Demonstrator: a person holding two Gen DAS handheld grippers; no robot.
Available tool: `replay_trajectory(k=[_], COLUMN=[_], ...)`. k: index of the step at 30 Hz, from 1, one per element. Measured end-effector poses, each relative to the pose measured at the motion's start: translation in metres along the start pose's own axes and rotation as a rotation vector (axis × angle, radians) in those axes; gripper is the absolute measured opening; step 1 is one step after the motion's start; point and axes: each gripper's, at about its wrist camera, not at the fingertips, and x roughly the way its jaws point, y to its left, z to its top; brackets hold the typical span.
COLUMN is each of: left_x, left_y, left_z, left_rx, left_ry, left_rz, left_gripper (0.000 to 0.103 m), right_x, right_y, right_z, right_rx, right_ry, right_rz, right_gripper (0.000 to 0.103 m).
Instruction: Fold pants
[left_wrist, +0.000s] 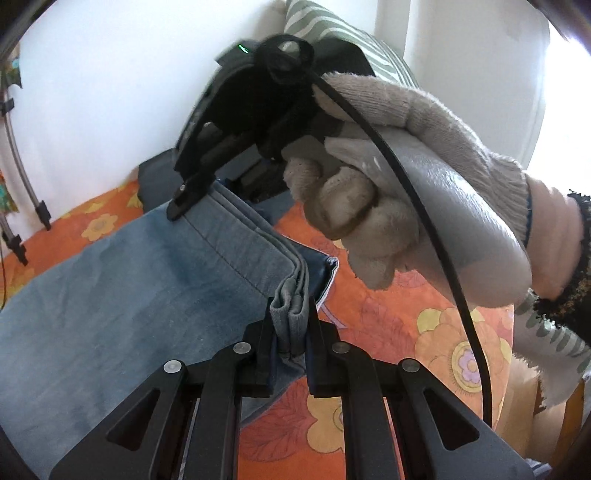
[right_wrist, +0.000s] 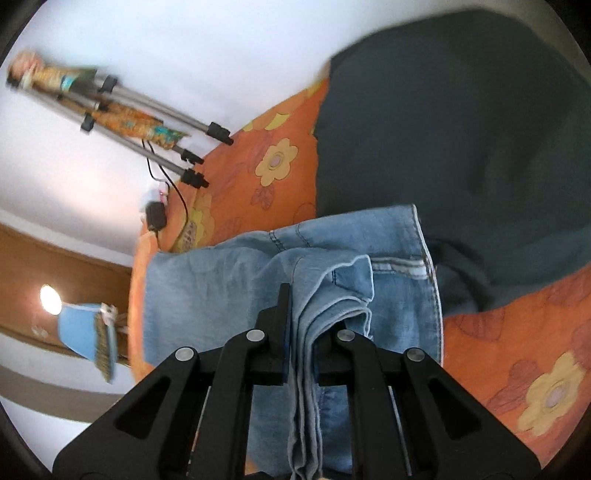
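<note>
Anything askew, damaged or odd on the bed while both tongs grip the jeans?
Nothing is damaged or spilled. The jeans lie partly folded on the orange floral sheet, hem layers bunched in the left tongs and right tongs. One oddity: a black cable drapes over the gloved hand.

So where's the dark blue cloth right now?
In the right wrist view the dark blue cloth fills the upper right, lying on the orange flowered sheet just beyond the jeans.
</note>
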Motion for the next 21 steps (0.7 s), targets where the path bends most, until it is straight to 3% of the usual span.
replay_trajectory(k=[4, 8, 10, 14, 16, 17, 19, 21], left_x=[-0.016, -0.020, -0.031, -0.041, -0.040, -0.043, -0.050, -0.059], left_y=[-0.003, -0.002, -0.001, -0.001, -0.001, -0.002, 0.000, 0.002], left_z=[-0.004, -0.013, -0.016, -0.021, -0.025, -0.026, -0.026, -0.019], left_rx=[0.000, -0.003, -0.001, -0.005, 0.011, 0.013, -0.004, -0.023], left_ry=[-0.017, -0.013, -0.024, -0.025, -0.026, -0.031, -0.061, -0.115], left_rz=[-0.014, -0.034, -0.043, -0.038, -0.025, -0.016, -0.008, 0.000], left_gripper=[0.010, 0.010, 0.010, 0.010, 0.010, 0.010, 0.010, 0.010], right_x=[-0.007, -0.016, -0.019, -0.017, -0.015, -0.015, -0.023, -0.037], right_y=[-0.014, -0.016, -0.021, -0.009, 0.003, 0.014, 0.050, 0.097], right_z=[-0.003, -0.013, -0.017, -0.024, -0.024, -0.024, -0.026, -0.029], right_rx=[0.080, 0.085, 0.116, 0.079, 0.056, 0.019, -0.118, -0.293], right_ry=[0.006, 0.002, -0.007, -0.037, -0.060, -0.078, -0.125, -0.170], right_rz=[0.124, 0.191, 0.222, 0.151, 0.103, 0.083, 0.040, 0.052], right_gripper=[0.009, 0.022, 0.024, 0.024, 0.014, 0.008, 0.008, 0.008])
